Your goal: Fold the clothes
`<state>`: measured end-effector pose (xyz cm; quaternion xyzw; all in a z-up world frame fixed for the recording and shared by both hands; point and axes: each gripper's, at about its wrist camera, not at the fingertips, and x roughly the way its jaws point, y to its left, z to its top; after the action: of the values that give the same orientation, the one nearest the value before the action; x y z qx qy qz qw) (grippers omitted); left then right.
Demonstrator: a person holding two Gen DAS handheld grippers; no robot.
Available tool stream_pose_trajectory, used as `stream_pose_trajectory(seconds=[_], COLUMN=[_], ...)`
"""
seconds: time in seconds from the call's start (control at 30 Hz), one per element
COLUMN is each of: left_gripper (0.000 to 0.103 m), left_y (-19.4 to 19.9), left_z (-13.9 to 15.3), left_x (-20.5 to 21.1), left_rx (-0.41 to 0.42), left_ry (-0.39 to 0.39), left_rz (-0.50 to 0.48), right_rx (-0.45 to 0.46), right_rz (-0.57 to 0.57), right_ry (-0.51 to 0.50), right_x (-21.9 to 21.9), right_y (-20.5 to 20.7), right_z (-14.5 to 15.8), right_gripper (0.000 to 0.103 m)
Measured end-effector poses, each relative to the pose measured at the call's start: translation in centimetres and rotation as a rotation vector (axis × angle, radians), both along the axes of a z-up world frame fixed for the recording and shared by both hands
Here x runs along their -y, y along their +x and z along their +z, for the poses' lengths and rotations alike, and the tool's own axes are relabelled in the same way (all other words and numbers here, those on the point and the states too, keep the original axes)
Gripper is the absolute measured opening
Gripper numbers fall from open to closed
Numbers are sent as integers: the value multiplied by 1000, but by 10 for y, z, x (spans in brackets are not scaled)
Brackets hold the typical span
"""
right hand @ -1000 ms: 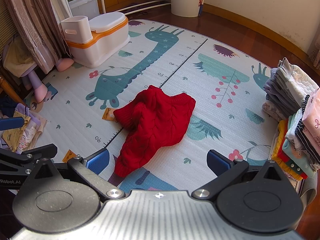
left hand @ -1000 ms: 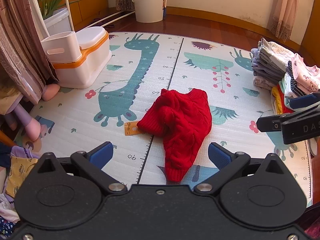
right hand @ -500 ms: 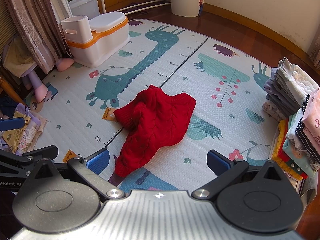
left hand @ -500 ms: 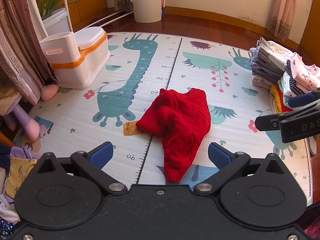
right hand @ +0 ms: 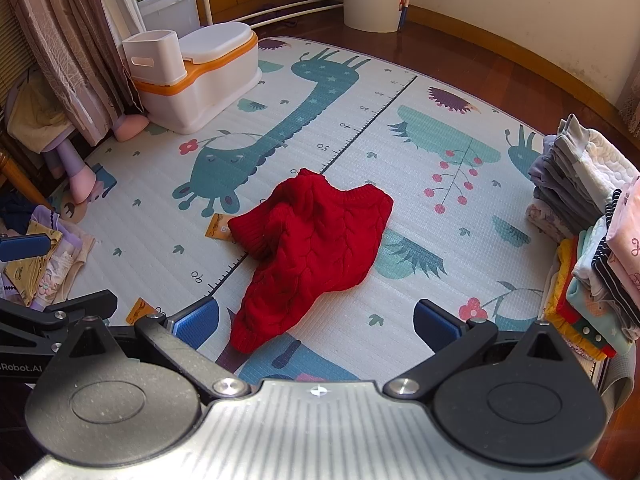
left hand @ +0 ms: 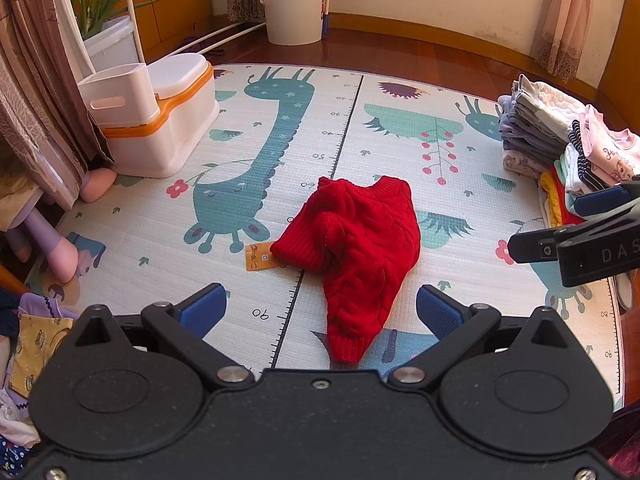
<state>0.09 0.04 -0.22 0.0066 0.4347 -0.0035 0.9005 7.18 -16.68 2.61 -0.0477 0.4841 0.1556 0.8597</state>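
A crumpled red knit sweater (left hand: 356, 248) (right hand: 308, 248) lies in the middle of the giraffe play mat (left hand: 256, 160) (right hand: 424, 312), one sleeve trailing toward me. An orange tag (left hand: 259, 257) (right hand: 216, 226) lies at its left edge. My left gripper (left hand: 320, 312) hovers open above the near sleeve end, nothing between its blue pads. My right gripper (right hand: 316, 318) is also open and empty, just short of the sleeve cuff. Each gripper shows at the edge of the other's view.
Stacks of folded clothes (left hand: 560, 152) (right hand: 592, 224) stand at the mat's right edge. A white and orange potty (left hand: 160, 120) (right hand: 200, 76) sits at the back left, a white bucket (left hand: 294, 8) behind. Loose clothes (right hand: 36, 264) pile at the left by a curtain.
Both views have crept slightly forward and down toward the sweater. The sweater has not moved and both grippers stay open.
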Motion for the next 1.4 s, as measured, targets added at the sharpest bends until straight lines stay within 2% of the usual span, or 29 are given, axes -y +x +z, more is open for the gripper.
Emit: stream_pose_trajectory(seconds=[0.37,0.6,0.67,0.93,1.1,1.3,1.4], left_gripper=[102,102,102,102,102,103,102], left_y=[0,4,7,32,53,80,99], left_z=[-1,-4,-6,-6,-14,-24,-29], left_x=[2,-2,-2,-2,-5,-3,-7], left_rx=[-6,-38,-63,-117,-168,-276,-322], left_ry=[-7,-66,-96,-100,-100,-57,-63], left_rz=[-8,-30,-58,-152,-212,-324,-372], right_rx=[1,30,38,53,7,-22,-43], right_rz=[4,32,47,104,135,168,182], right_ry=[2,7,9,-63,-50,-40,-48], right_x=[-2,-10,-12,-17,-16,-15,-13], right_y=[1,7,10,27,39,60,74], right_z=[1,12,16,17,11,5,-4], right_gripper=[103,103,103,103,103,103,103])
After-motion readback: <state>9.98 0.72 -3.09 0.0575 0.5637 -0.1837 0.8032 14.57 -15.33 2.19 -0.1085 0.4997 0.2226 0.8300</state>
